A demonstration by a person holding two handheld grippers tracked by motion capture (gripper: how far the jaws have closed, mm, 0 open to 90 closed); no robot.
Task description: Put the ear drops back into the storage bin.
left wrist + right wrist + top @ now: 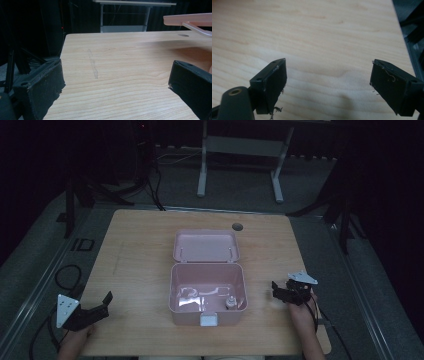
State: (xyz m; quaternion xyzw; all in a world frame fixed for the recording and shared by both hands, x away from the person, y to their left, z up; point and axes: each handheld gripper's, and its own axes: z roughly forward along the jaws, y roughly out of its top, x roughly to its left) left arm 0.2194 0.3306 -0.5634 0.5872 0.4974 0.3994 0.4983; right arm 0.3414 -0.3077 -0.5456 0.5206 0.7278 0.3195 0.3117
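While the room around it lay dark, these were the things on view, biggest first.

Table: a pale wooden table (pixel 140 270) with a round hole (pixel 237 226) near its far edge; in the left gripper view a faint grey streak (pixel 93 66) ran along the grain.

Box: a pink plastic box (pixel 207 292) sat open near the middle of the table, its lid (pixel 206 245) folded back flat on the far side and a white latch (pixel 209 319) on the near wall. Inside lay clear, shiny wrapping and a small bottle-like item (pixel 230 302) near the right front corner; what it was could not be told.

Left gripper: the left gripper (pixel 102 304) was held at the near left corner of the table, well apart from the box, jaws spread wide with nothing between them; the wood showed in the gap in its own view (pixel 116 77).

Right gripper: the right gripper (pixel 282 289) was held just right of the box, not touching it, jaws likewise spread wide over bare wood (pixel 328 77), a few loose threads hanging from the pads (pixel 275 82).
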